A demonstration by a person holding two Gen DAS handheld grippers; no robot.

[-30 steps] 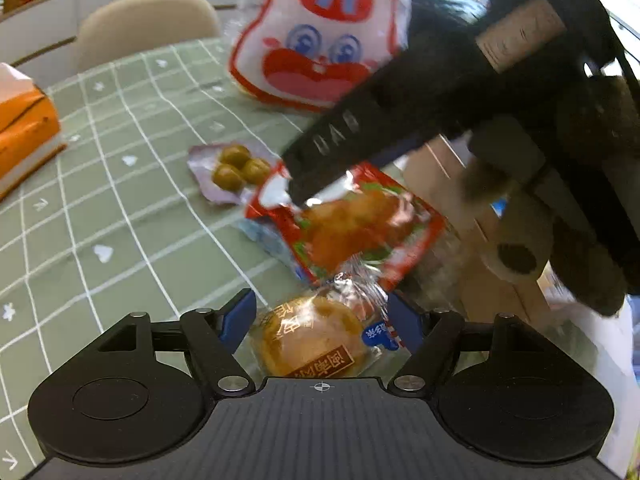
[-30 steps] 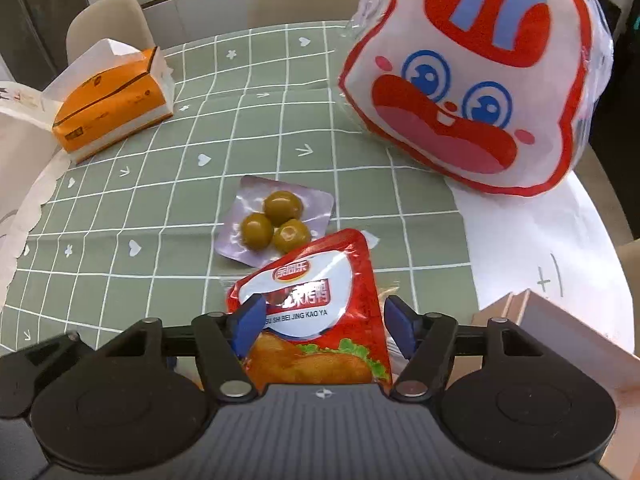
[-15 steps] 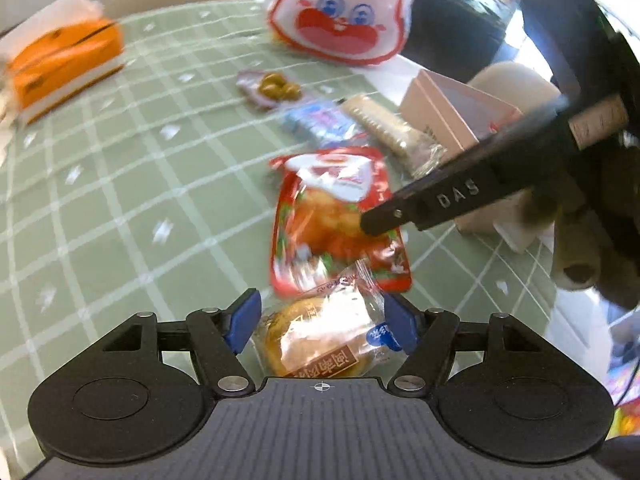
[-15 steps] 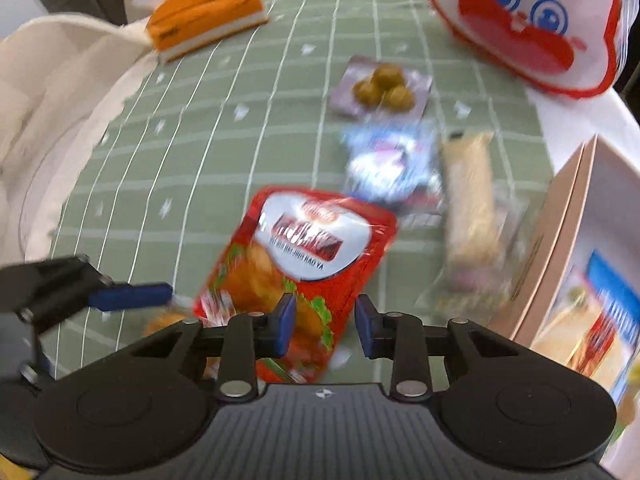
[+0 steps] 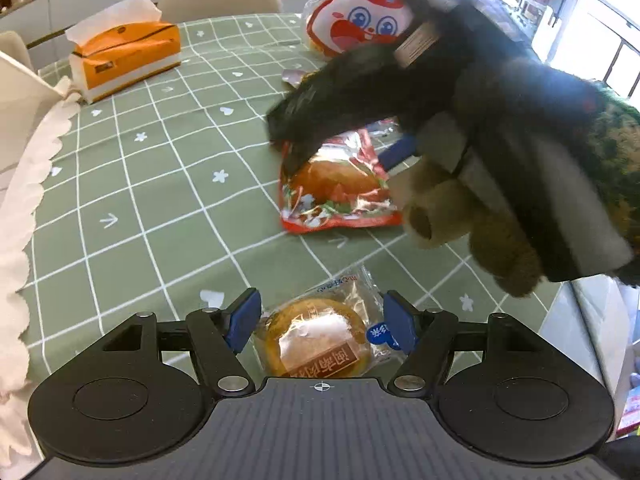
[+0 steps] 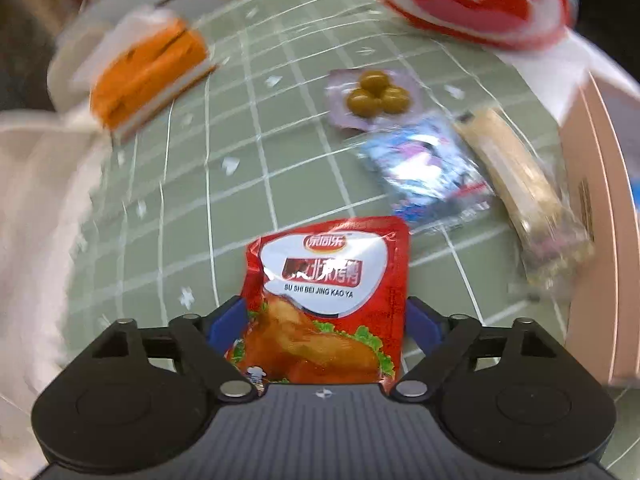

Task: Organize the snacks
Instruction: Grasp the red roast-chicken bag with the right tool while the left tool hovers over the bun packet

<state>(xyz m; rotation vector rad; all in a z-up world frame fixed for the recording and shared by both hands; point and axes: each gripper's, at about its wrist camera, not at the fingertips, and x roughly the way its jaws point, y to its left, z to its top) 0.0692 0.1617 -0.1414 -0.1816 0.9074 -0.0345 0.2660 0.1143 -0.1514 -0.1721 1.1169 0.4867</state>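
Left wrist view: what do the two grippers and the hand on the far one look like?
Left gripper: black ribbed body, two round discs, blue finger pads. Right gripper: same black build with a pale label, held by a hand in a fuzzy brown glove.

Two grippers, both pointing down

The left gripper (image 5: 320, 322) is wide apart. The right gripper (image 6: 326, 320) is opening its jaws; a gloved hand (image 5: 472, 216) holds it at 3 o'clock.

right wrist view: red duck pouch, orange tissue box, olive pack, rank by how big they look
1. red duck pouch, nearest the camera, so its lead is unsure
2. orange tissue box, blurred
3. olive pack, smallest
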